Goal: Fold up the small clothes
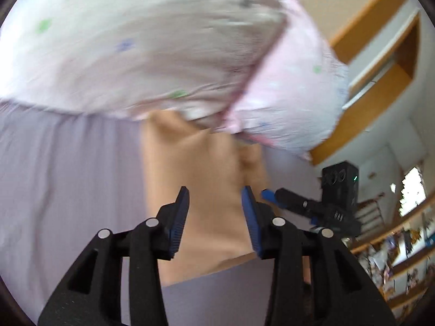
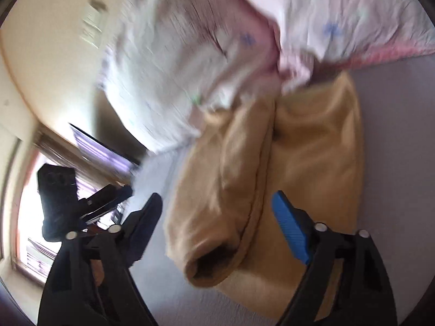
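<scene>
A tan small garment (image 1: 206, 190) lies crumpled on a lilac bed sheet (image 1: 68, 176). In the right wrist view the tan garment (image 2: 272, 176) shows a sleeve or leg opening toward the camera. My left gripper (image 1: 216, 193) is open and empty just above the garment. My right gripper (image 2: 217, 198) is open and empty, its fingers on either side of the garment's folded ridge. Each gripper shows in the other's view: the right one (image 1: 312, 203) at right, the left one (image 2: 89, 201) at left. Both views are blurred.
A pale pink pillow with small flower prints (image 1: 163, 40) lies behind the garment, also in the right wrist view (image 2: 217, 54). A wooden shelf unit (image 1: 380, 68) stands on the wall at right. A bright window (image 2: 35, 203) is at left.
</scene>
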